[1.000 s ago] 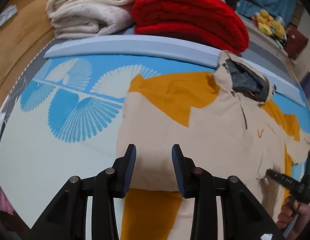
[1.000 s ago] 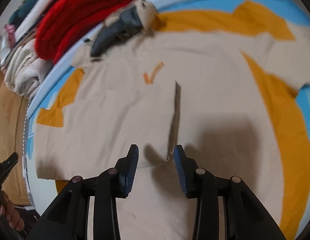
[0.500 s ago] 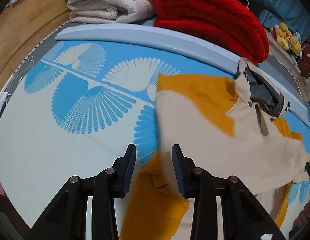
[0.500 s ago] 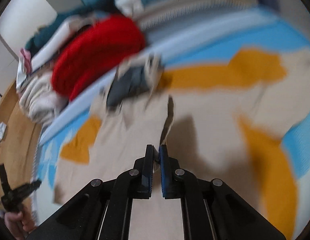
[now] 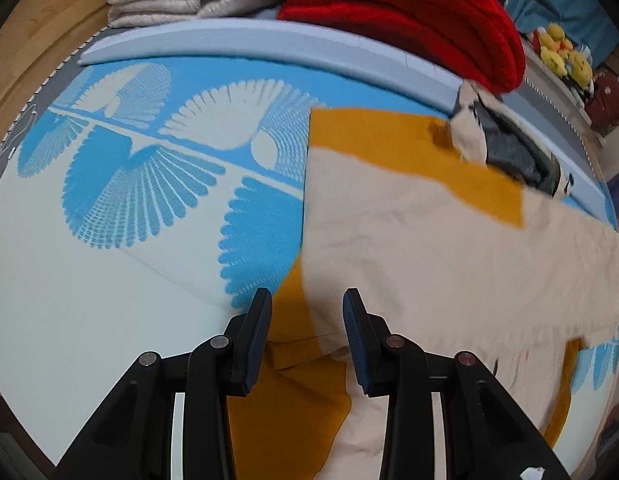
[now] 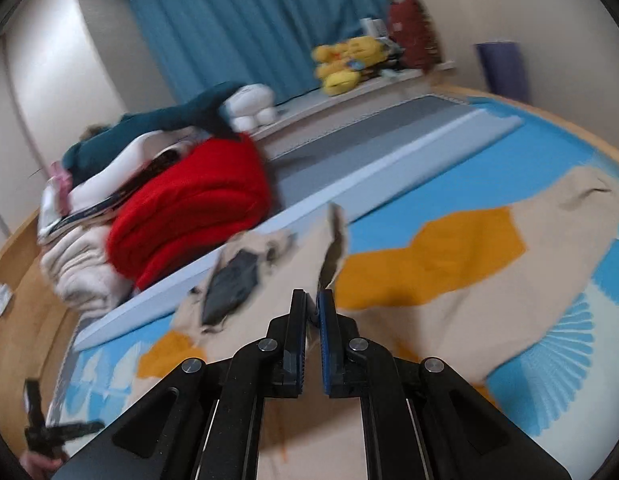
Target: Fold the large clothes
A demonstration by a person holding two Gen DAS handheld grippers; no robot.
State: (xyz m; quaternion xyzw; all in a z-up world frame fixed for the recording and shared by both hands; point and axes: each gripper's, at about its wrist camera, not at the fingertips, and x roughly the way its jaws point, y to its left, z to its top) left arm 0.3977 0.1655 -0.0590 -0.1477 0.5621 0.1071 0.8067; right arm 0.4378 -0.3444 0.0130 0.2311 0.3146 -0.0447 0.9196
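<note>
The beige and mustard hoodie (image 5: 449, 248) lies spread on the blue patterned mat (image 5: 141, 184), its grey-lined hood (image 6: 229, 284) toward the pile of folded blankets (image 6: 189, 216) at the mat's far edge. The right gripper (image 6: 313, 300) is clamped on a fold of the hoodie's front, pulled up off the mat into a ridge. The left gripper (image 5: 305, 312) hangs over the hoodie's side edge near the mat, its jaws apart with nothing pinched between them.
</note>
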